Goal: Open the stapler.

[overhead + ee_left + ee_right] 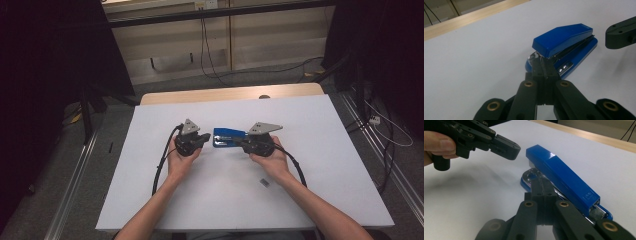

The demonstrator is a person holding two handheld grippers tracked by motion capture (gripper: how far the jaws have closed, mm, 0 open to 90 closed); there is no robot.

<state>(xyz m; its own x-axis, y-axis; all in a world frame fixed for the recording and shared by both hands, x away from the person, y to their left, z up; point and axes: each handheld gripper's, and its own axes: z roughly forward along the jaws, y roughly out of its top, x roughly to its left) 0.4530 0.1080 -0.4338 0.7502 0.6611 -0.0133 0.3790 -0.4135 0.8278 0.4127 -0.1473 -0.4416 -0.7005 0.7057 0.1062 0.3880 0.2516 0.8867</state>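
A blue stapler (227,137) lies flat in the middle of the white table top (310,165), between the two hand-held grippers. My left gripper (207,136) comes in from the left with its jaws shut on nothing. In the left gripper view its tips (543,62) point at the stapler's (564,41) front end, by the metal mouth. My right gripper (241,142) reaches in from the right, also shut and empty. In the right gripper view its tips (541,183) rest beside the stapler's (564,178) base, with the left gripper (507,146) hovering just off the stapler's nose.
A small grey piece (265,182) lies on the table near the person's right wrist. A wooden edge (230,94) runs along the table's far side. Black cables (160,167) trail from both grippers toward the person. Dark curtains and floor rails flank the table.
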